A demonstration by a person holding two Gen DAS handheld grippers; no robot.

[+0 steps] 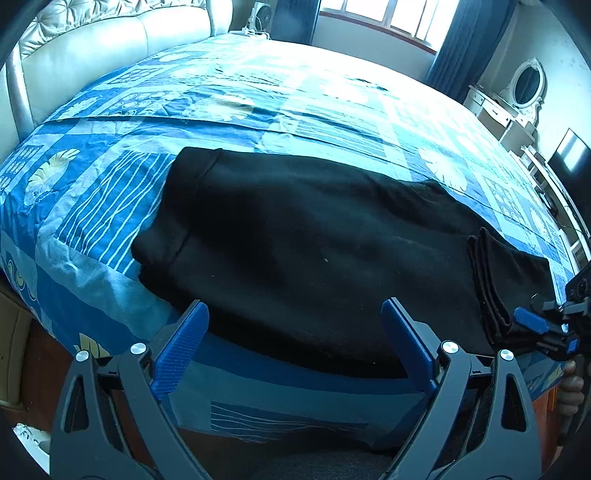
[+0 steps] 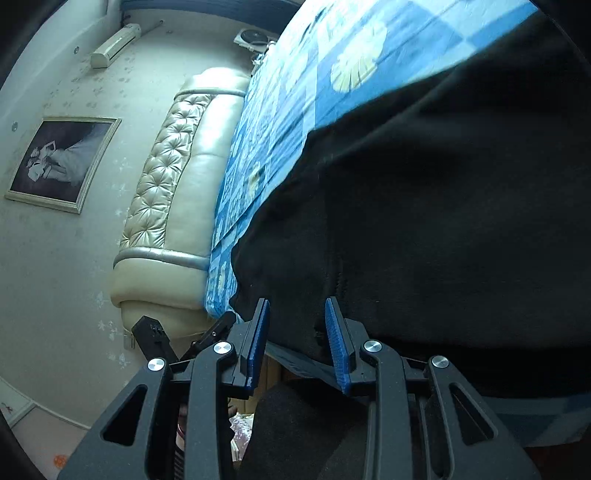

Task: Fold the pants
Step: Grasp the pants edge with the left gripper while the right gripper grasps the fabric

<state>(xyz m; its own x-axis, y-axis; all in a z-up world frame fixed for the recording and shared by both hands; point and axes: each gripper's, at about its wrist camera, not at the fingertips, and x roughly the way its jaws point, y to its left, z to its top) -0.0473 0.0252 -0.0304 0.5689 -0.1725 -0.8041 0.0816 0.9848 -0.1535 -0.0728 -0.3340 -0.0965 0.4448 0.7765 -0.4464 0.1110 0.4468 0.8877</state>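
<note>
1. On the blue patterned bedspread [image 1: 229,110], near the bed's front edge, the black pants [image 1: 314,236] lay spread lengthwise, flat and folded along their length; one end reached toward the cream padded headboard [image 1: 110,40].
2. At the other end, the fabric was gathered into stacked layers and lifted off the bedspread; the right gripper [image 1: 532,325] pinched that bunched end, seen from the left wrist camera at the right edge of the view.
3. From the right wrist camera, the right gripper's [image 2: 297,332] blue fingers [image 2: 338,343] stood a narrow gap apart with black cloth between them; it appeared clenched on the pants [image 2: 443,221], though the dark fabric made the contact itself hard to see.
4. The left gripper [image 1: 295,343] hovered just before the pants' near edge; its jaws were spread wide, holding nothing, and the blue pads [image 1: 181,350] framed the cloth's middle stretch.
5. Beyond the bed stood a window [image 1: 391,14] with dark curtains [image 1: 454,44]; a white dresser with an oval mirror [image 1: 526,85] stood to the right; a framed picture [image 2: 62,162] hung on the wall by the headboard.
</note>
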